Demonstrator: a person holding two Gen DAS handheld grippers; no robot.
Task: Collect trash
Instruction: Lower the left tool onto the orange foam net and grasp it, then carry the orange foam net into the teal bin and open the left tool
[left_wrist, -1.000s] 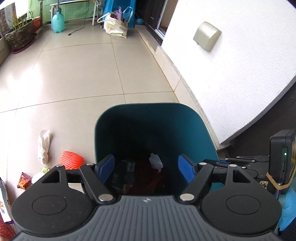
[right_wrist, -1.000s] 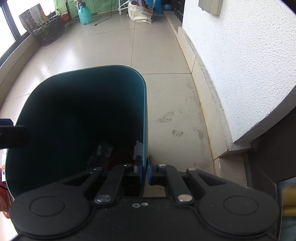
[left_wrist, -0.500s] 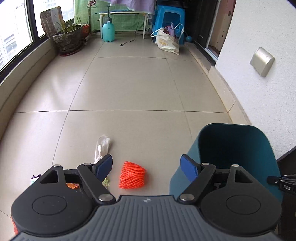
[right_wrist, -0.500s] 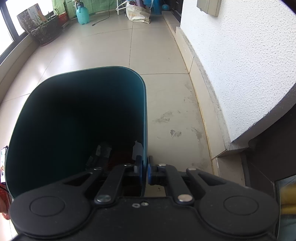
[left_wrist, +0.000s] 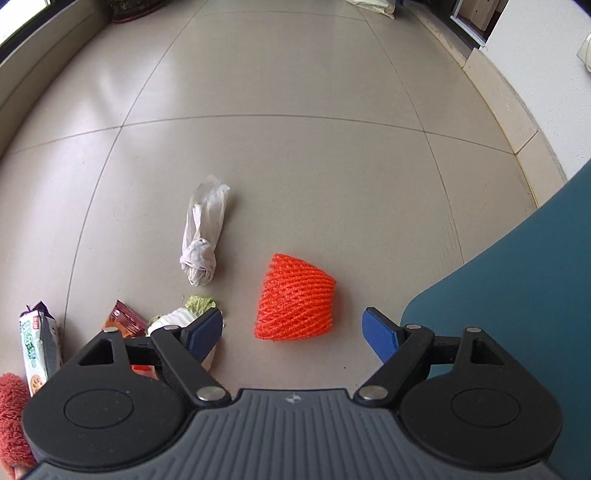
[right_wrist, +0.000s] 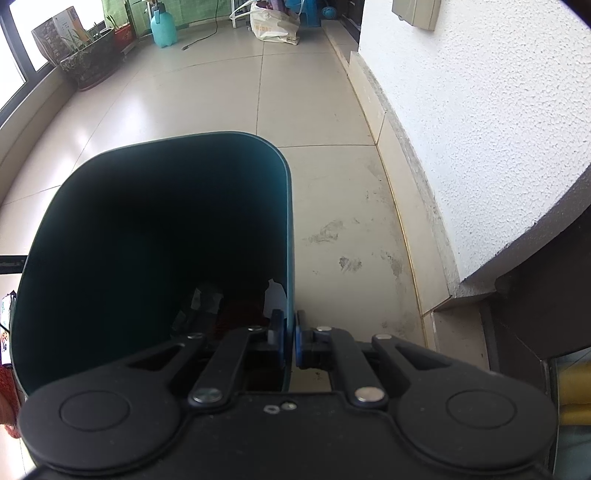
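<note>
My left gripper (left_wrist: 293, 334) is open and empty, low over the floor, with an orange foam net (left_wrist: 295, 297) lying between and just beyond its fingertips. A knotted white plastic bag (left_wrist: 203, 236) lies to the net's left. Snack wrappers (left_wrist: 37, 347) and a leafy scrap (left_wrist: 184, 314) lie at the lower left. My right gripper (right_wrist: 290, 338) is shut on the right wall of a teal trash bin (right_wrist: 147, 229), which holds some dark and white trash (right_wrist: 207, 299) at its bottom. The bin's side (left_wrist: 517, 295) shows at the right of the left wrist view.
A white rough wall (right_wrist: 480, 129) and its skirting run along the right of the bin. A plant pot (right_wrist: 88, 62), a teal spray bottle (right_wrist: 162, 29) and a shopping bag (right_wrist: 273, 26) stand at the far end. A red fuzzy thing (left_wrist: 11, 417) lies at the lower left.
My left gripper has swung from over the bin's mouth to the left and down toward the floor, closing in on the orange net. My right gripper and the bin have stayed put.
</note>
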